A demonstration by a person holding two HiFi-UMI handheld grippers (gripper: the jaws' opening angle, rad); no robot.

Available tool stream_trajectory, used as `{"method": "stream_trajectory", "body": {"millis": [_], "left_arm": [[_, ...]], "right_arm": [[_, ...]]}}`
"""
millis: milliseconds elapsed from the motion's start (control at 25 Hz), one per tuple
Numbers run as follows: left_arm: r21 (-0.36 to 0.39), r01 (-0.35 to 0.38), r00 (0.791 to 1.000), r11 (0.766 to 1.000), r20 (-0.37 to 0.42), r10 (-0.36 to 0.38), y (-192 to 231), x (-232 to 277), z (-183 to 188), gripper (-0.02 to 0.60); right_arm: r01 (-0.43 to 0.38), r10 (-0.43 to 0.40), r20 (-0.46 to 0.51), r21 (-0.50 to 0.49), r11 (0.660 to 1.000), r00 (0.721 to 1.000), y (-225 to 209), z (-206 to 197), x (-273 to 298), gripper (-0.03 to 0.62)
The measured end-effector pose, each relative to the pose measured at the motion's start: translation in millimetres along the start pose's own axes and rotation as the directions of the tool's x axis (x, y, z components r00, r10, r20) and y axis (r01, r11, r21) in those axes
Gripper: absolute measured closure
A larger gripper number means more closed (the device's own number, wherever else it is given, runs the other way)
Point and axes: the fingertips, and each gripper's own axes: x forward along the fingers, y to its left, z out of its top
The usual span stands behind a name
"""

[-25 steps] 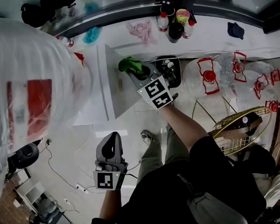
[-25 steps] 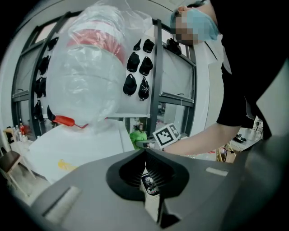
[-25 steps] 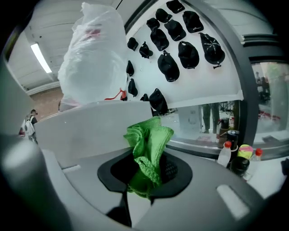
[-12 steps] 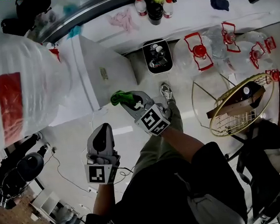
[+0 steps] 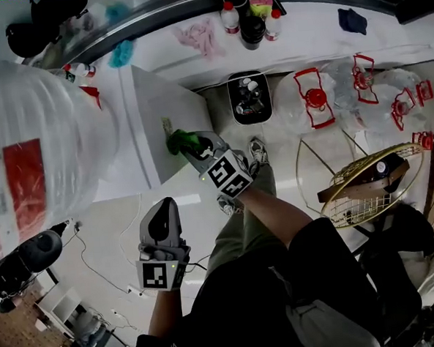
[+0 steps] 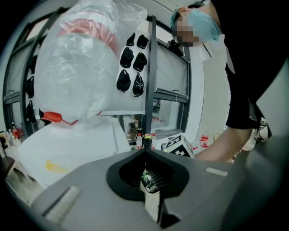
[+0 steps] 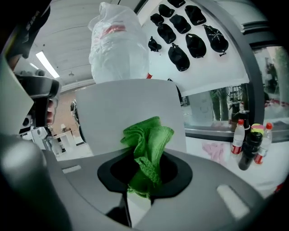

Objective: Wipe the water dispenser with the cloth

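The right hand-held gripper (image 5: 191, 146), jaws clamped on a bunched green cloth (image 5: 179, 143), holds it against the white side panel of the water dispenser (image 5: 165, 106), below its plastic-wrapped bottle (image 5: 46, 143). The left hand-held gripper (image 5: 165, 208) hangs apart from the dispenser, over the floor, jaws together and empty.

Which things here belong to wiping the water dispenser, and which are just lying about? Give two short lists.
Part of the job:
- green cloth, clamped in the right gripper
- white water dispenser

Just lying about:
- bottles on the ledge
- pink cloth
- black bin
- clear water jugs with red handles
- left gripper, shut, empty and idle
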Motion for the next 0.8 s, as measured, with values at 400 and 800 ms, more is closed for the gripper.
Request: {"method": "stream_trajectory", "body": {"millis": [400,800], "left_arm": [[-0.043,-0.096,0.995,0.995,-0.023,0.095,-3,21,6,0.58],[-0.078,-0.164,0.986,0.983,-0.031,0.162,3,24,6,0.58]], "right_arm": [[-0.001,-0.002,-0.044,-0.052,0.999,0.999,-88,29,66,0.503],[0.101,-0.101,-0.013,-0.013,0.995,0.995,-154,64,101,0.502]]}}
